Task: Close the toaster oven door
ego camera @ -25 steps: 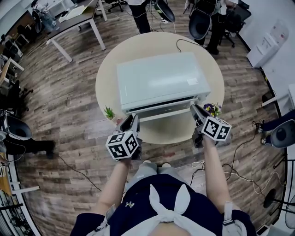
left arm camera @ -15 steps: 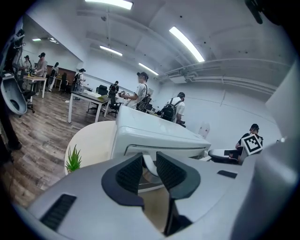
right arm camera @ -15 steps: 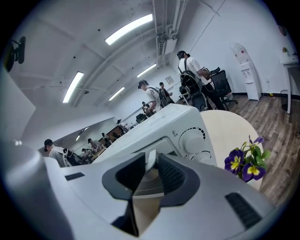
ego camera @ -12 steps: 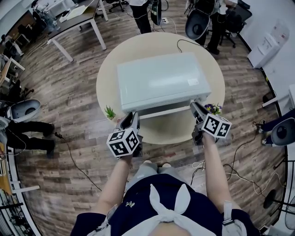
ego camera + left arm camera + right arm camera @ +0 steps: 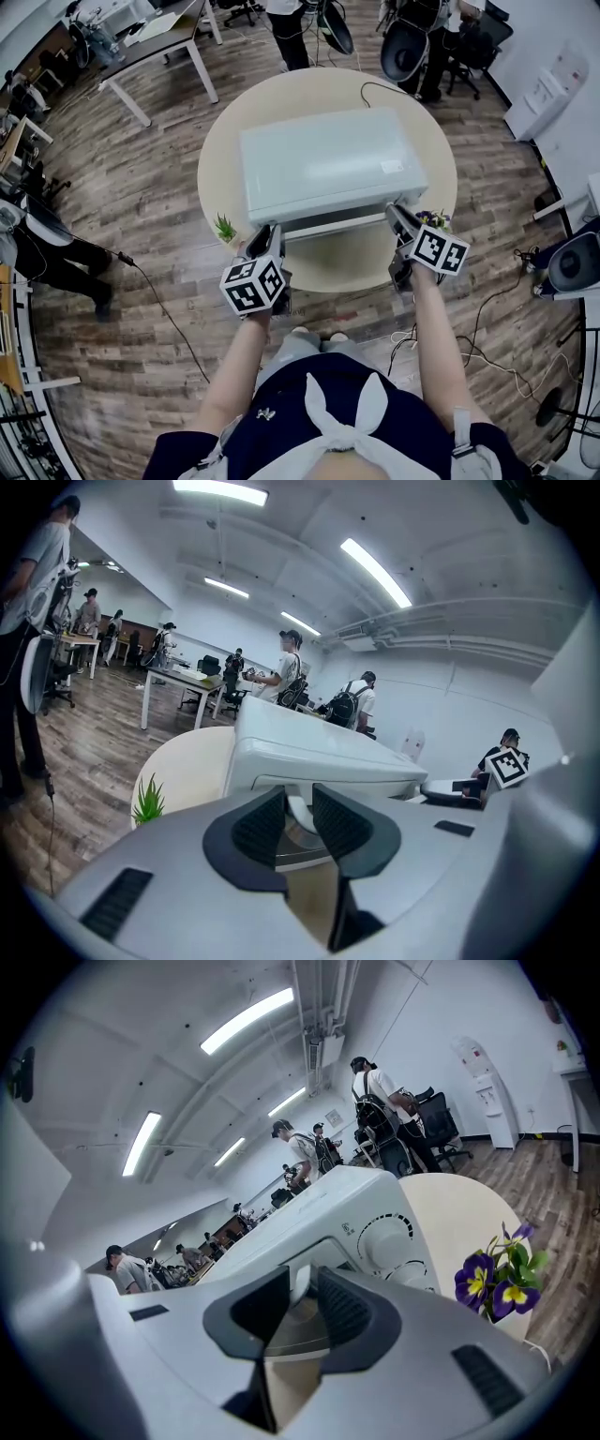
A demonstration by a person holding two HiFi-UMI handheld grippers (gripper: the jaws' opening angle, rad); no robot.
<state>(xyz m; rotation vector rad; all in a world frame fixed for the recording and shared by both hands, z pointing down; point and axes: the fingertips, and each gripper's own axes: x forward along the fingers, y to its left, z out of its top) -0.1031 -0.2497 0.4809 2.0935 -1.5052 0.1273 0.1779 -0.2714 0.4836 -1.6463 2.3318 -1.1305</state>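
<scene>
A white toaster oven [image 5: 323,169] stands on a round beige table [image 5: 347,272]. Its door [image 5: 333,223] is tilted up almost against the front. My left gripper [image 5: 270,236] is at the door's left end and is shut on the white door handle [image 5: 298,808], which sits between its dark pads [image 5: 258,825]. At the door's right end, my right gripper [image 5: 398,220] has the same door handle [image 5: 300,1283] between its pads [image 5: 342,1309]; its jaws are opening but still touch the handle. The control knobs [image 5: 384,1237] show just to the right of that grip.
A small green plant [image 5: 223,228] stands at the table's left edge, and purple-and-yellow flowers [image 5: 431,222] stand by my right gripper. A black cable [image 5: 375,86] runs off the far side. Desks, office chairs [image 5: 405,47] and people fill the wooden floor around.
Both grippers have moved forward and up with the handle. The door has swung from partly open to almost shut against the oven front.
</scene>
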